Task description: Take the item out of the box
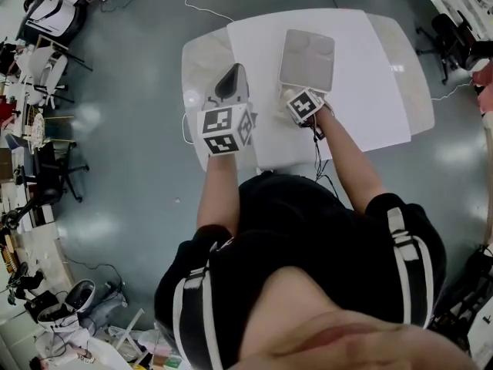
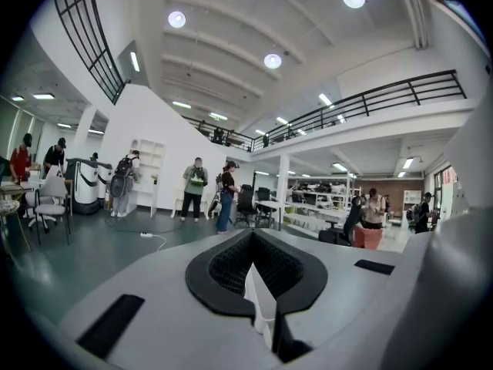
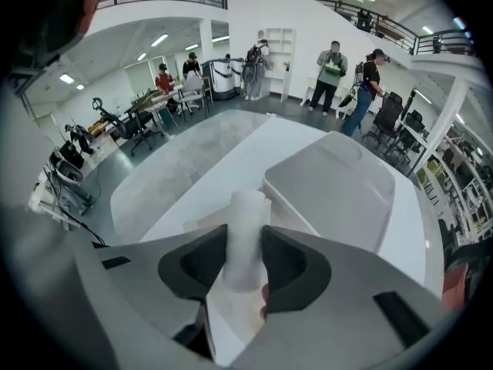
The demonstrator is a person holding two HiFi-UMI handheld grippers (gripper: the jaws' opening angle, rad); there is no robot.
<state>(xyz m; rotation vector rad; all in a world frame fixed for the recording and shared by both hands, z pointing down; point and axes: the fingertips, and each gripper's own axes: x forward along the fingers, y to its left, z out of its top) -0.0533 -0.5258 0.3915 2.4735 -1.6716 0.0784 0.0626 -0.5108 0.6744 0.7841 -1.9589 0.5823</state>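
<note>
Our right gripper (image 3: 245, 247) clamps a white roll (image 3: 246, 210) just before the closed grey box (image 3: 339, 187). Our left gripper (image 2: 253, 262), left of the box, pinches a thin white strip (image 2: 260, 303). The bare white table (image 3: 219, 156) is open around the box.

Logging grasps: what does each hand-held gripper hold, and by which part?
The right hand-held gripper clamps a white cylinder around its lower half; the left hand-held gripper pinches a thin white sheet, part unclear.
</note>
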